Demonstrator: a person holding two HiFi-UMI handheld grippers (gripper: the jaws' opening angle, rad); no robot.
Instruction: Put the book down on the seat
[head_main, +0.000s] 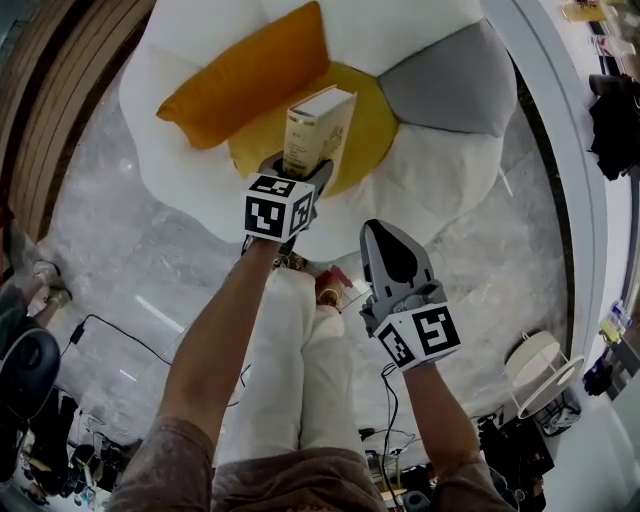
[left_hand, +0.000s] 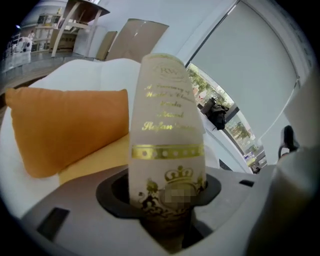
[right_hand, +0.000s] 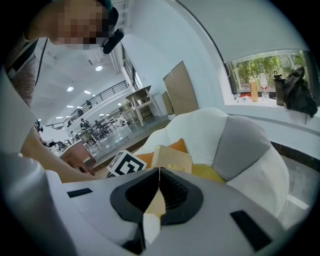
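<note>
Head view: a cream hardback book with gilt lettering (head_main: 320, 125) stood on end in the left gripper (head_main: 303, 172), its long axis near upright. It hung over the near edge of the round yellow seat cushion (head_main: 372, 135) of a white petal-shaped armchair (head_main: 420, 30), seemingly clear of the cushion. The seat lay directly beyond and below the book, so the left hand was the nearer. The right gripper (head_main: 385, 235) hung short of the seat, on its near right side, well apart from the book. An orange wedge pillow (head_main: 250, 80) lay on the seat's far left and a grey padded petal (head_main: 450, 85) flanked its right; the seat held nothing else. Left gripper view: the jaws were clamped on the book's lower end, spine facing the camera, with pillow and yellow seat behind at left. Right gripper view: the jaws were pressed together on nothing, with the book and seat beyond them.
</note>
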